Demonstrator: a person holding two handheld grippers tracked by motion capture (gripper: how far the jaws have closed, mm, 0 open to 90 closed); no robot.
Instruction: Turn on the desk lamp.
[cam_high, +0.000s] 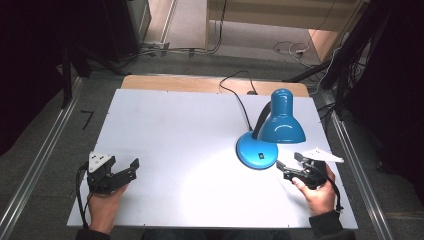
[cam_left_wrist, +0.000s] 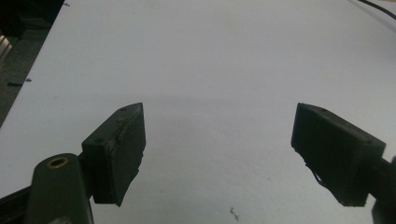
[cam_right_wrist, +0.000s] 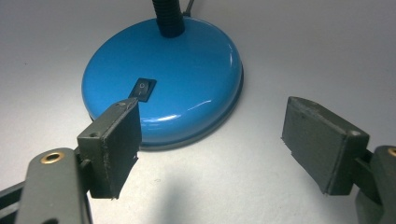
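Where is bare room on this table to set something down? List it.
Free: the wide white stretch between the left hand-held gripper and the lamp base, up to the table's far left corner. Crowded: the right side, with lamp, cord and right hand-held gripper.

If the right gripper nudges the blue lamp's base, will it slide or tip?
Probably slide: the lamp sits on a wide, flat round base on the smooth table. The glossy base looks slippery for the fingers. The shade leans off-centre, so a high push might tip it.

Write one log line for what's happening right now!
right gripper: open, beside lamp base | switch: untouched | left gripper: open, over white board
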